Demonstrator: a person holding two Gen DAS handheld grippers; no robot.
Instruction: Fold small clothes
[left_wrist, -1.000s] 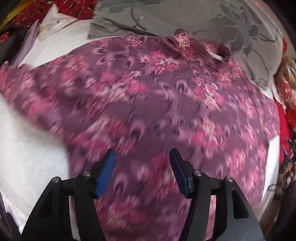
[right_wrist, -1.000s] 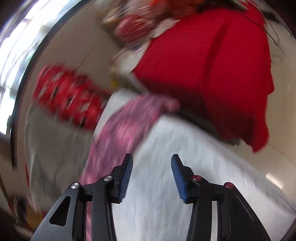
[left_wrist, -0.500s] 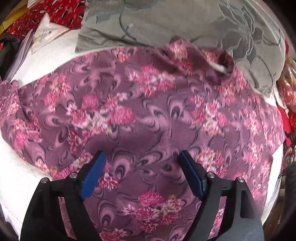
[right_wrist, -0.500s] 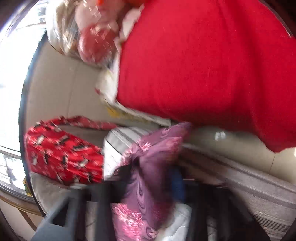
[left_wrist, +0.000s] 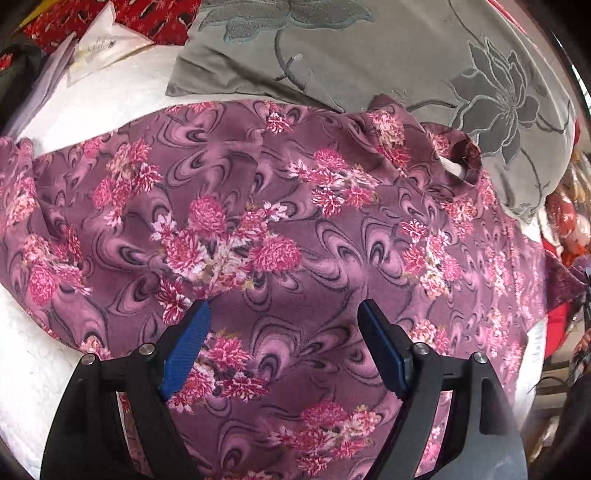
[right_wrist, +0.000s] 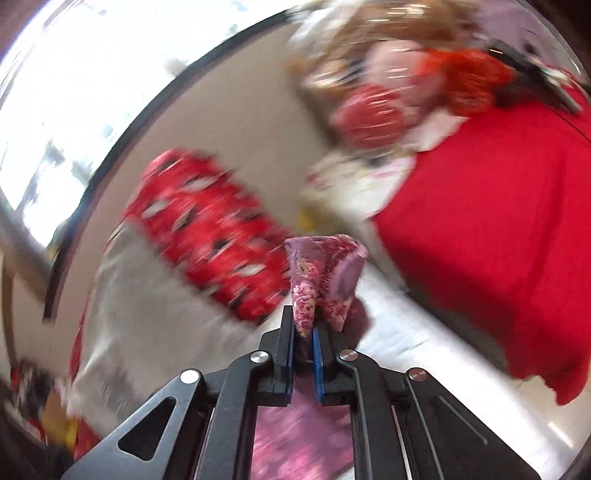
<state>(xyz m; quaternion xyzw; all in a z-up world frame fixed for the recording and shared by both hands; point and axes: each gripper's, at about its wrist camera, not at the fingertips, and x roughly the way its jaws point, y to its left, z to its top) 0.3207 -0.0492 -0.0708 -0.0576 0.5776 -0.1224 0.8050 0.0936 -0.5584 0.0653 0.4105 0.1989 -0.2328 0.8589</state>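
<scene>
The right gripper (right_wrist: 303, 332) was clenched on a bunched corner of the purple flowered garment (left_wrist: 295, 240); the left gripper (left_wrist: 282, 347) hung released above its near middle. Spread over the white bed (left_wrist: 33, 354), the cloth looked light, limp, best taken at edges.

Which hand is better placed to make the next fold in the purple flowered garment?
Probably the right. The right tongs are already shut on an edge of the purple flowered garment and can carry it over. The left tongs are open above the flat cloth, gripping nothing.
</scene>
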